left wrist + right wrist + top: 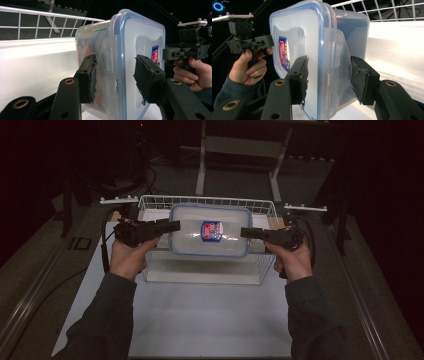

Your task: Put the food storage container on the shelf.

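A clear plastic container (210, 242) with a blue-rimmed lid and a red-and-blue sticker (211, 231) hangs level over the white wire basket (150, 200). My left gripper (172, 226) is shut on its left end and my right gripper (246, 232) on its right end. In the left gripper view the container (140, 45) sits between the pads (86, 77) of the left gripper (116, 80), latch flap facing me, something orange showing inside. In the right gripper view the right gripper (329, 80) clamps the lid and base of the container (302, 30) beside the side latch.
The basket stands at the back of a white tabletop (200, 320), its wire wall (37, 15) just behind the container. Cables (105, 255) trail at the left. A grey table frame (202, 165) stands on the dark floor beyond.
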